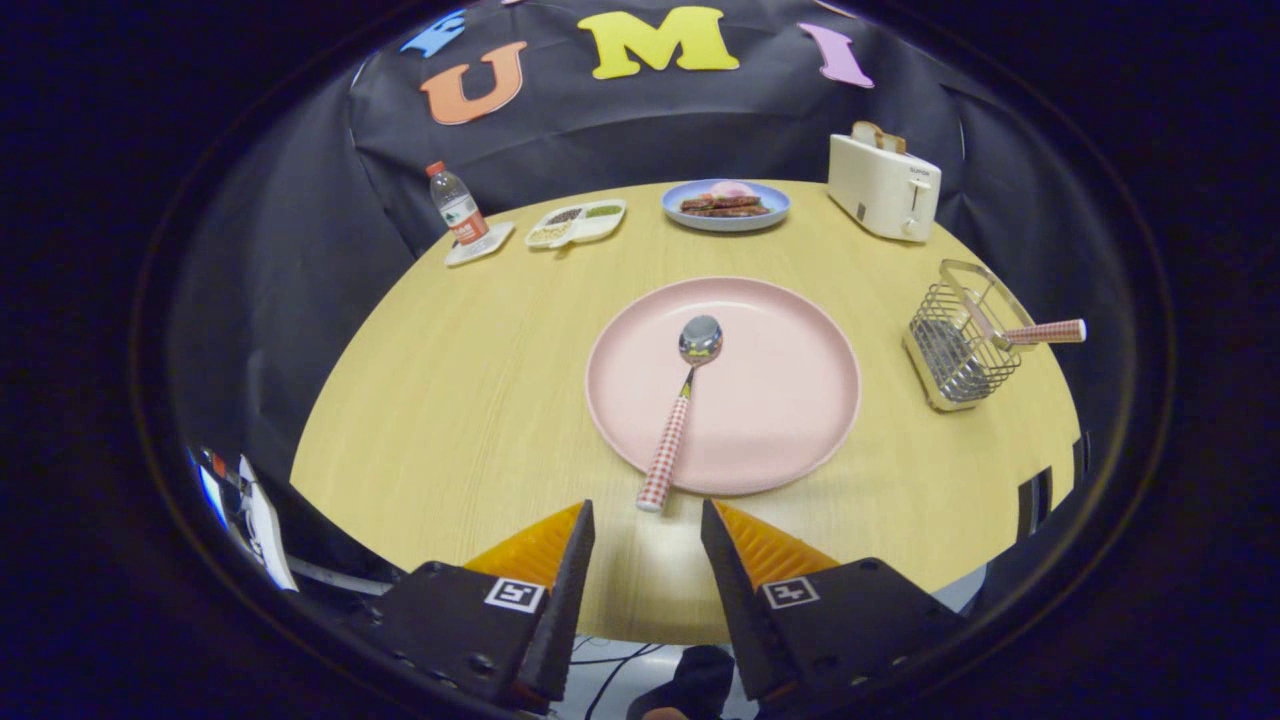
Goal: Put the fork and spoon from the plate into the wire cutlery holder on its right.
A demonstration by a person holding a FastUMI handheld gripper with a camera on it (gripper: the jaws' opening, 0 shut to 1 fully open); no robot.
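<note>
Gripper view looks across a round, pale wood-grain tabletop (450, 400) whose near edge drops away behind the claw (647, 535). The claw stands open, its two fingers apart with bare tabletop between them, holding nothing.

Inside the wire cutlery holder (955, 345), on the plate's right, one utensil (1040, 333) already leans. Its working end is lost behind the mesh, so I cannot tell whether it is the fork. Just its checked red-and-white handle sticks out, tilted up and away from the plate. The toaster (883, 186) at the back is cream-coloured and boxy, with something brown poking from its slot that is too small to make out. On the small blue plate (726, 206) lies dark food I cannot identify.

The spoon (682, 405) lies on the pink plate (790, 400), just ahead of the fingers. Its long axis runs almost straight away from the claw, leaning slightly right. The shiny metal bowl points to the far side near the plate's middle, and the checked handle reaches back over the near rim, its end just beyond the fingertips.

Farther back stand a plastic water bottle (456, 207) on a white coaster and a white divided tray (577, 222).
</note>
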